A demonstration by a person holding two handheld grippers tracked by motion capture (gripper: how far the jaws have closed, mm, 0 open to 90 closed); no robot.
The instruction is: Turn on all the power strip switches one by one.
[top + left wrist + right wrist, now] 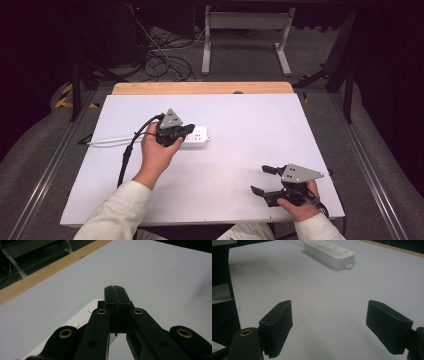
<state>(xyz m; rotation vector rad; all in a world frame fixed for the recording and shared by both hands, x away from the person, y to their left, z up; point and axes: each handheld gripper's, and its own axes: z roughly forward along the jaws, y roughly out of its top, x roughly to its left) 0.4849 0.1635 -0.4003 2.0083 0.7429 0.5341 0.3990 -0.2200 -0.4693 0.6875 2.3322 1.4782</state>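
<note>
A white power strip (196, 137) lies left of centre on the white table (240, 120), its cable running off to the left. My left gripper (187, 130) hovers over the strip's left part, pointing right, shut with nothing between its pads. In the left gripper view the jaws meet at the tips (115, 290), with the strip's end (85, 315) below them. My right gripper (263, 179) rests near the table's front right corner, open and empty. In the right gripper view its pads (277, 325) stand wide apart, and the power strip (329, 252) lies farther off.
A wooden strip (202, 88) borders the table's far edge. Beyond it stand a white metal frame (247, 35) and tangled cables (160, 60) on the floor. The left gripper's black cable (125, 155) trails across the table toward the front.
</note>
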